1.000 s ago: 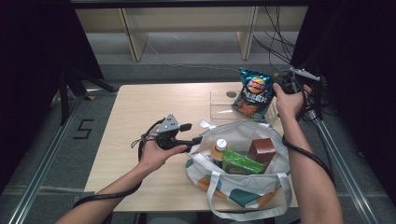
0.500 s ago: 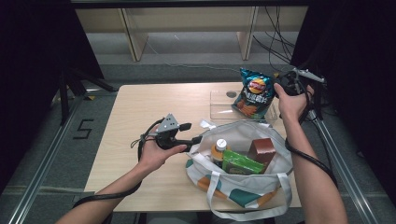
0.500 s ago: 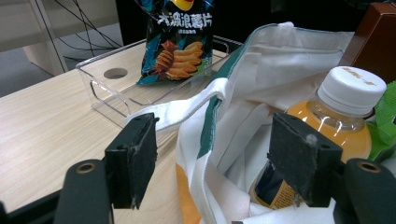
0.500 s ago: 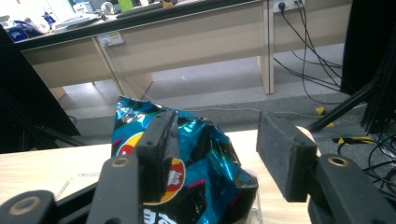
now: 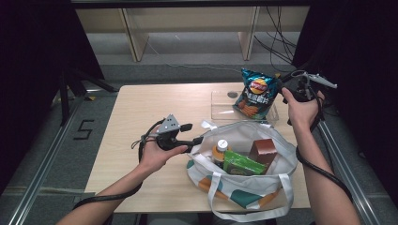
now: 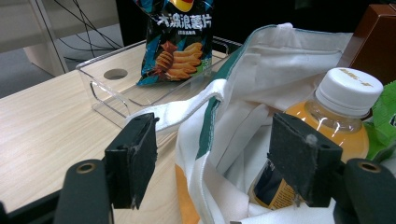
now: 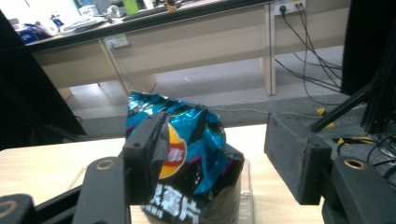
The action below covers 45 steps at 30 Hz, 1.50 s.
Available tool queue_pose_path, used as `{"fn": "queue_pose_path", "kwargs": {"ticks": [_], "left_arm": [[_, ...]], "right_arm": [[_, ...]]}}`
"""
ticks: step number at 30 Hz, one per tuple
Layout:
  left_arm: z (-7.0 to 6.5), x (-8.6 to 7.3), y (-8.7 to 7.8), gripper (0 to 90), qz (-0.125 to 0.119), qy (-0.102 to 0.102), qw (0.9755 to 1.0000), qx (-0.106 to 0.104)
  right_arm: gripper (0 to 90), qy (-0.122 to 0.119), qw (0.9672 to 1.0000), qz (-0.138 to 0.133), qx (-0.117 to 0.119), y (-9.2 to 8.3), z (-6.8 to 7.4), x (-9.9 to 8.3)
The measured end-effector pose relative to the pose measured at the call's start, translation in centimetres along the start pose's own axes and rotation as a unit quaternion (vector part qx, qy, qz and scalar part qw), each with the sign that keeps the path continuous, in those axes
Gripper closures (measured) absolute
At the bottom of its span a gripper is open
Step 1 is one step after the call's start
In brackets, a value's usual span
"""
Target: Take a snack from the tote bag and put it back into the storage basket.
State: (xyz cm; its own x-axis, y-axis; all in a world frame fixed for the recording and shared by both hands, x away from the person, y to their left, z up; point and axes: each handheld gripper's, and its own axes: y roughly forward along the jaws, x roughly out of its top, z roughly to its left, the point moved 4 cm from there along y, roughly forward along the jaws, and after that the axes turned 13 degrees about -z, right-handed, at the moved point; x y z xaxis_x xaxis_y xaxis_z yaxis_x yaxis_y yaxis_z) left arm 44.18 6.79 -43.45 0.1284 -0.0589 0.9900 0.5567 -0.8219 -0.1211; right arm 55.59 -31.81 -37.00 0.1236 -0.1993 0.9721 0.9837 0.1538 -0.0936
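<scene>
A blue chip bag (image 5: 256, 93) (image 7: 196, 149) stands upright in a clear plastic tray (image 5: 223, 105) at the table's far right. My right gripper (image 5: 287, 87) (image 7: 219, 144) is just right of the bag. Its jaws have just been opening and now stand wide, with the bag's top seen between them but free of the pads. My left gripper (image 5: 199, 139) (image 6: 215, 149) is open at the left rim of a white tote bag (image 5: 244, 187) (image 6: 233, 116), and the rim's fabric runs loosely between its jaws.
Inside the tote are an orange juice bottle (image 5: 220, 149) (image 6: 336, 116) with a white cap, a brown box (image 5: 263, 150) and a green packet (image 5: 241, 166). The wooden table (image 5: 141, 108) has bare room on its left half. Cables and shelving lie behind the table.
My right gripper has opened, let go of the chip bag and drawn back to the right. The bag stays upright in the tray. The left gripper has not moved.
</scene>
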Motion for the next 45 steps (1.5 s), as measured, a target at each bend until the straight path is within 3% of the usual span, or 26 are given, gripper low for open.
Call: {"fn": "queue_pose_path", "kwargs": {"ticks": [4,10,11,13,20,21,22,26,28,30,32,38,39,40,41,44,45], "left_arm": [[0.0,0.0,0.1,31.7,-0.003,-0.002,1.0,-0.003],[0.0,0.1,0.0,31.7,-0.002,-0.003,1.0,0.0],[0.0,0.1,0.0,31.7,-0.002,-0.001,1.0,-0.001],[0.0,0.1,0.0,31.7,-0.001,0.0,1.0,-0.001],[-0.1,0.0,0.1,31.7,-0.002,-0.001,1.0,-0.006],[-0.1,0.0,0.1,31.8,-0.002,-0.001,1.0,-0.006],[-0.1,0.0,0.1,31.8,-0.002,-0.001,1.0,-0.006],[-0.1,0.0,0.1,31.8,0.001,-0.001,1.0,-0.002],[-0.1,-0.1,0.1,31.8,0.002,-0.001,1.0,-0.003],[-0.1,-0.1,0.1,31.8,0.002,0.0,1.0,-0.003],[-0.1,-0.1,0.1,31.8,0.001,-0.001,1.0,-0.003],[0.0,0.0,0.1,31.8,-0.002,-0.003,1.0,-0.005],[0.0,0.0,0.0,31.8,0.0,-0.001,1.0,-0.001],[0.0,0.0,0.0,31.8,0.0,-0.002,1.0,-0.001],[0.0,0.0,0.0,31.8,0.0,-0.002,1.0,0.0],[0.1,0.0,0.0,31.8,0.0,-0.002,1.0,0.001],[0.1,0.0,0.0,31.8,0.0,-0.002,1.0,0.001]], "right_arm": [[40.3,0.012,0.9999,-0.002,0.012,-0.8,0.5,0.1],[44.1,-0.01,0.9993,-0.002,0.036,-1.9,1.1,0.4],[44.3,-0.002,0.9992,-0.002,0.039,-2.0,1.3,0.3],[45.0,-0.013,0.9989,0.0,0.044,-2.4,1.3,0.4],[47.8,-0.009,0.9981,0.007,0.061,-3.7,2.1,0.5],[47.9,-0.026,0.9974,0.001,0.068,-3.7,2.0,0.4],[48.0,-0.015,0.9976,0.003,0.068,-3.9,2.2,0.4],[48.1,-0.011,0.9972,0.015,0.072,-4.6,2.4,0.1],[48.1,-0.029,0.9967,0.014,0.074,-5.0,2.1,0.1],[48.2,-0.013,0.9969,0.013,0.077,-5.4,2.4,0.2],[48.2,-0.016,0.9969,0.021,0.074,-5.9,2.5,0.2],[48.4,-0.028,0.9949,0.014,0.096,-6.7,2.6,-0.2],[48.4,-0.016,0.9956,0.02,0.09,-7.0,2.9,-0.3],[48.3,-0.028,0.9948,0.016,0.096,-7.1,2.7,-0.4],[48.3,-0.019,0.9951,0.021,0.095,-7.3,2.9,-0.5],[48.3,-0.027,0.9945,0.018,0.1,-7.6,3.0,-0.7],[48.3,-0.019,0.9949,0.022,0.097,-7.8,3.1,-0.7]]}}
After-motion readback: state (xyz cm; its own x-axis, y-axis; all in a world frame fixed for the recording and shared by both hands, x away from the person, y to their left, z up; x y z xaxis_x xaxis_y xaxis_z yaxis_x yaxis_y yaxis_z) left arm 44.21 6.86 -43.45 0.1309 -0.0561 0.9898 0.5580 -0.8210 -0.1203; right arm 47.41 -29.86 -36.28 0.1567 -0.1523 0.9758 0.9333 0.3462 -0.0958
